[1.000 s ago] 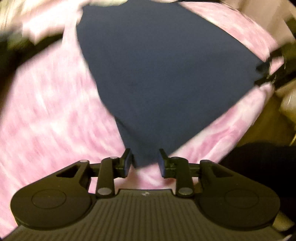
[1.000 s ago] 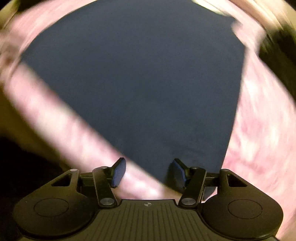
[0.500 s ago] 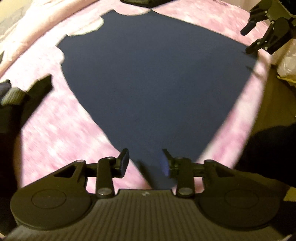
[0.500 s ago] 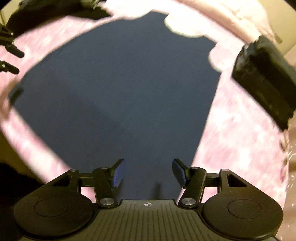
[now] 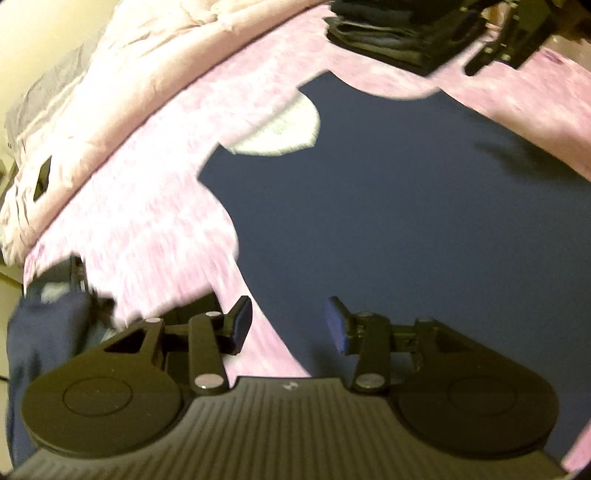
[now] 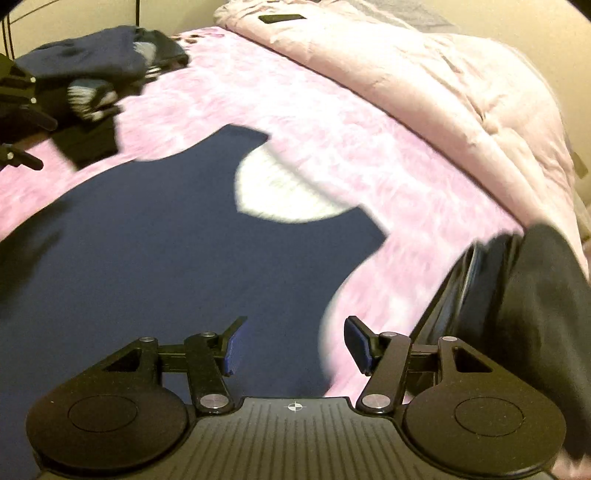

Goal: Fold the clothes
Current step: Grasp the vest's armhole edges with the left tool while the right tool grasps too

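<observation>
A navy sleeveless shirt (image 5: 388,221) lies flat on the bed's pink blanket (image 5: 155,206), neck at the far side. The left gripper (image 5: 288,325) hovers over its left edge, fingers spreading, nothing between them. The right gripper (image 6: 295,343) hovers over the right edge, fingers spread and empty. Dark clothes piles (image 6: 92,85) sit at both sides.

A bed is seen, spread with a mottled pink cover (image 6: 351,122). A pale pink quilt (image 6: 443,74) is bunched along its far edge, and a cream wall (image 6: 517,22) is glimpsed behind it.
</observation>
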A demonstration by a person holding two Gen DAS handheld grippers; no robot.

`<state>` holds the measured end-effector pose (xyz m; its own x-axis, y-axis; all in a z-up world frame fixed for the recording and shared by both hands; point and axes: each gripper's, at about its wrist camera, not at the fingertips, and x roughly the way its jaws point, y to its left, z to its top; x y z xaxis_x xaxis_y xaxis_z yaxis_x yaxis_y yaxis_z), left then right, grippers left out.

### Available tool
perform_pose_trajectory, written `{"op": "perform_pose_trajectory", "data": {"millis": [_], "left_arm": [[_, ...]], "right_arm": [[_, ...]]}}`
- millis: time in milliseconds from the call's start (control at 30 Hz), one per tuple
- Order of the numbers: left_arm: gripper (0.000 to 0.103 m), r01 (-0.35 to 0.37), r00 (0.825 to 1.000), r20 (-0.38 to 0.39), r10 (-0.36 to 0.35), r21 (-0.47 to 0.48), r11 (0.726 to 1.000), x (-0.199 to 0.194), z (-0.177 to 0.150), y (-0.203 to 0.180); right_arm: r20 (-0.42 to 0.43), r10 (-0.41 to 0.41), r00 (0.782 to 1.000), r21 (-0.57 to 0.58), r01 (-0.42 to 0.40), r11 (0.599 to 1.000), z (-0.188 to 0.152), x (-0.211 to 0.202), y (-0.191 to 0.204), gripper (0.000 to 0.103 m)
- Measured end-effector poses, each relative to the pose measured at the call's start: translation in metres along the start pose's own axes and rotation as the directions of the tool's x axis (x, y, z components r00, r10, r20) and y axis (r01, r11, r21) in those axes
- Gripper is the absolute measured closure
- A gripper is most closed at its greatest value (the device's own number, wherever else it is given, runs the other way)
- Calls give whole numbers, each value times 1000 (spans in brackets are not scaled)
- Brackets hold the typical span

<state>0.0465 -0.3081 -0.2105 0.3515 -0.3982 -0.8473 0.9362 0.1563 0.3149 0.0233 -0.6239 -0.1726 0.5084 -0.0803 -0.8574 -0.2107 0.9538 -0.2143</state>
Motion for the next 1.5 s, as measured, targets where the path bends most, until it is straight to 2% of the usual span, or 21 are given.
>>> {"op": "perform_pose_trajectory", "data": {"millis": [133, 300, 500, 700, 867, 1033, 1100, 1167, 1200, 1267, 1367, 1400, 1500], "left_arm": [[63, -5, 1000, 27, 5, 23, 1000, 43, 45, 31], [63, -18, 999, 51, 15, 57, 998, 104, 83, 69], [63, -9, 999, 37, 7, 60, 998, 179, 108, 111], [66, 21, 999, 24, -23, 80, 997, 239, 129, 134], [68, 38, 999, 17, -40, 129, 991, 271, 142, 141], [72, 96, 995, -11, -95, 163, 982, 287, 150, 142], [80, 131, 991, -23, -129, 161, 978, 289, 152, 144], [82, 157, 988, -26, -155, 167, 973, 289, 151, 146], [82, 169, 986, -27, -167, 167, 971, 289, 150, 147], [82, 194, 981, -31, -191, 152, 969, 290, 149, 151], [82, 215, 977, -40, -211, 124, 969, 291, 150, 155], [83, 215, 977, -45, -211, 121, 969, 292, 151, 154], [92, 219, 975, -69, -211, 141, 965, 292, 155, 149]], "right_arm": [[-5, -16, 1000, -17, 16, 1000, 36, 43, -38, 44], [-21, -20, 1000, 18, 20, 1000, 62, 89, -70, 44], [-36, -12, 999, 46, 14, 999, 76, 133, -90, 44], [-48, 12, 999, 50, -10, 999, 83, 171, -108, 44], [-68, 25, 997, 78, -19, 997, 89, 194, -125, 44], [-138, 59, 989, 95, -46, 994, 85, 220, -132, 44], [-142, 77, 987, 116, -61, 991, 82, 225, -134, 44], [-134, 87, 987, 142, -68, 988, 79, 226, -137, 46], [-131, 95, 987, 149, -75, 986, 78, 226, -138, 56], [-128, 109, 986, 160, -88, 983, 78, 226, -139, 59], [-127, 126, 984, 164, -105, 981, 78, 225, -137, 74], [-128, 124, 984, 157, -104, 982, 79, 224, -135, 85], [-128, 88, 988, 118, -73, 990, 82, 220, -125, 102]]}}
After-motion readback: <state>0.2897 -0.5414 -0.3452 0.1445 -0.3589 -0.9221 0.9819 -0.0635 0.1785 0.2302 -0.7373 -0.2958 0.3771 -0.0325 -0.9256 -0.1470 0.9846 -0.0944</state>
